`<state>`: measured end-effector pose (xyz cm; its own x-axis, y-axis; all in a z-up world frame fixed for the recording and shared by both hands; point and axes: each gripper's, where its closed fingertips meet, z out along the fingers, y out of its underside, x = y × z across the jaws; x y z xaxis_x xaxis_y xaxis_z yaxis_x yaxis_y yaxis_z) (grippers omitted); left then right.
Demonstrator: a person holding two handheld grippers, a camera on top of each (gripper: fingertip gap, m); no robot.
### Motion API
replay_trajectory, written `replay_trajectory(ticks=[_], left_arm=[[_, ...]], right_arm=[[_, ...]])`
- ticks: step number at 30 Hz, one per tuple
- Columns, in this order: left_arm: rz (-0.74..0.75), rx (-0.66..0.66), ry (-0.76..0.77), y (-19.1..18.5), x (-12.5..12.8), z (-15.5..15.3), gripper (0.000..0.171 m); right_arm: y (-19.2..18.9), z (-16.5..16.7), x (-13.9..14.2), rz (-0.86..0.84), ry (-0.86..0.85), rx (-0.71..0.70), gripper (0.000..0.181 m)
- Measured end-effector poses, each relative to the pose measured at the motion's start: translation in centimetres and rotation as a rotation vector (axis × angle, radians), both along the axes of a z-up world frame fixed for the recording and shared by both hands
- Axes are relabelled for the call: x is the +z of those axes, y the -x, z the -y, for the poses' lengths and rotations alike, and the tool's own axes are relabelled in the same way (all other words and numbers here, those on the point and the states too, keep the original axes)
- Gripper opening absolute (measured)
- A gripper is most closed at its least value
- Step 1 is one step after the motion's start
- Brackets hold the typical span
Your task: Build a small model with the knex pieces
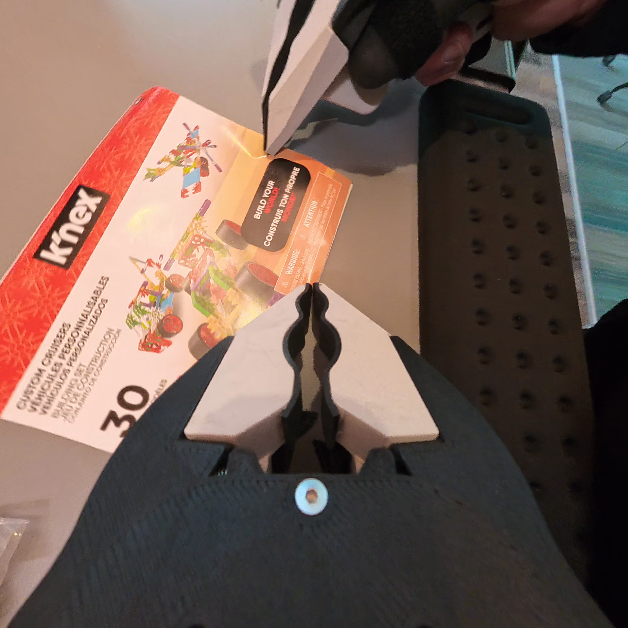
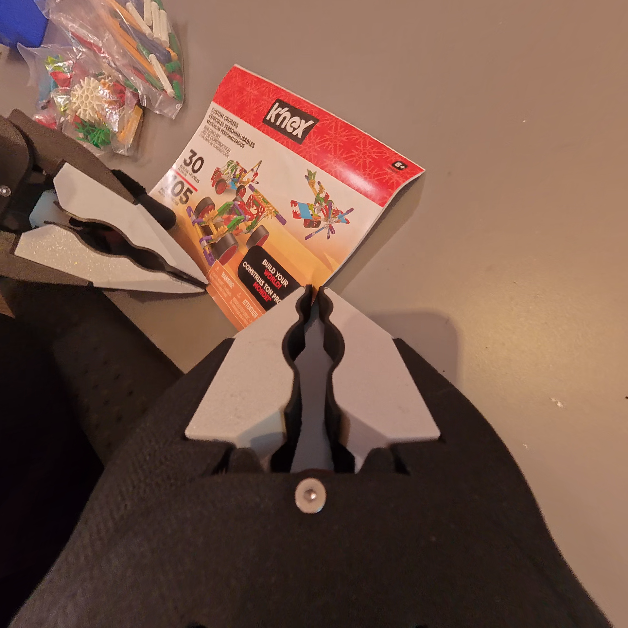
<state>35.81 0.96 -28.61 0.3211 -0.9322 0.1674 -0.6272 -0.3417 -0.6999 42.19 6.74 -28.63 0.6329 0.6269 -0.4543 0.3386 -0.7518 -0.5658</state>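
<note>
A construction-toy instruction booklet (image 1: 142,258) with a red top band lies on the grey table (image 1: 68,68); it also shows in the right wrist view (image 2: 306,190). My left gripper (image 1: 312,289) is shut on the booklet's orange lower corner, and the right wrist view shows its tips (image 2: 204,286) pinching that corner. My right gripper (image 2: 315,290) is shut on the neighbouring bottom corner, with the sheet running back between its pads. In the left wrist view the right gripper (image 1: 272,147) nips that corner, which curls up slightly.
A black perforated mat (image 1: 503,272) lies along the table edge beside the booklet. Clear bags of coloured building pieces (image 2: 112,68) sit at the far left, next to a blue object (image 2: 20,20). A person's hand (image 1: 448,51) holds the right gripper. One gripper's finger ends stand about 9 centimeters off the other's.
</note>
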Motion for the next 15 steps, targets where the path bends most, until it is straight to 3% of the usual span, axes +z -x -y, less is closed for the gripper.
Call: replay_trajectory(ticks=[5,7,10,15], left_arm=[[0.032,0.027,0.05,0.2,0.1,-0.3,0.0],[0.026,0.014,0.051,0.2,0.1,-0.3,0.0],[0.042,-0.01,0.04,-0.1,0.9,-0.4,0.0],[0.055,0.048,-0.025,-0.9,2.2,-3.5,0.01]], right_arm=[[-0.7,-0.5,0.6,0.054,-0.076,0.052,0.01],[-0.7,-1.7,1.6,0.087,-0.178,0.072,0.035],[-0.4,-3.7,2.4,0.141,-0.31,0.119,0.059],[0.4,-5.6,1.0,0.181,-0.327,0.182,0.056]])
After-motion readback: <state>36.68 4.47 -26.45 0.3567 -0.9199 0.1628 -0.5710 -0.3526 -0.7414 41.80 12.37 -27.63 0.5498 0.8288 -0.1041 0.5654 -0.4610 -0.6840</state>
